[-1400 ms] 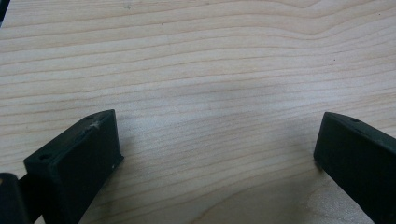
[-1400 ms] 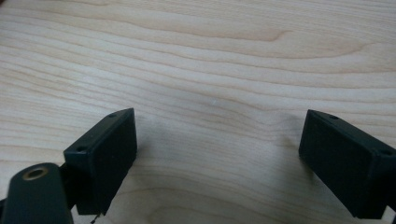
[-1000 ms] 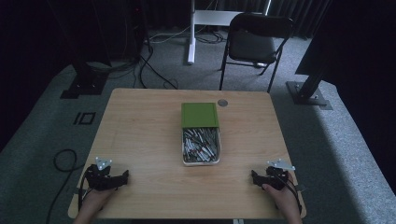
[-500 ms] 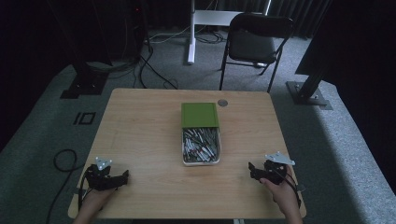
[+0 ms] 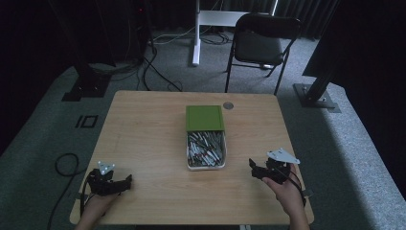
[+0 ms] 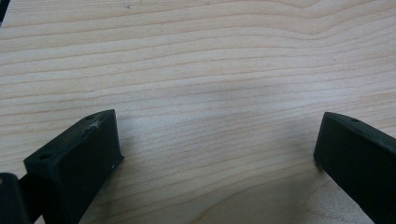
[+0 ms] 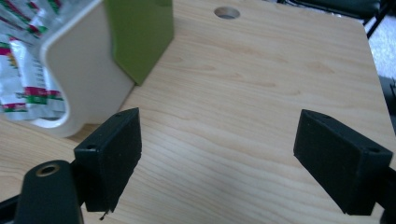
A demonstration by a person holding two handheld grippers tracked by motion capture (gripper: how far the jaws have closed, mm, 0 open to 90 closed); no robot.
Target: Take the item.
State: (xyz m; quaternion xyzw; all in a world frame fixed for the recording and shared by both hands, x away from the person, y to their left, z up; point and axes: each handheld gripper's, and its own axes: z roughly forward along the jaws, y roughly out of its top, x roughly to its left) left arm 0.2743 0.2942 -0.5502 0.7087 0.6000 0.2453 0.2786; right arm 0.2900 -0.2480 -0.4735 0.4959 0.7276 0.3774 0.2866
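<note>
A white tray (image 5: pixel 206 165) of several small foil packets (image 5: pixel 205 147) stands mid-table, and a green lid (image 5: pixel 204 118) lies against its far end. My left gripper (image 5: pixel 127 180) rests near the front left corner, jaws wide open over bare wood (image 6: pixel 219 140). Toward the front right, my right gripper (image 5: pixel 253 168) is held in a hand, open and empty, pointing toward the tray. In the right gripper view, the tray's white wall (image 7: pixel 79 79), the packets (image 7: pixel 21 56) and the green lid (image 7: pixel 140 32) sit to the left, beyond the right gripper (image 7: pixel 219 144).
The wooden table (image 5: pixel 143 129) has a round cable hole (image 5: pixel 228 105) near its far edge, also a hole (image 7: pixel 227 12) in the right gripper view. A black folding chair (image 5: pixel 261 45) and stand bases sit on the carpet behind.
My right gripper has shifted a little left and forward, toward the tray. The left gripper has stayed put.
</note>
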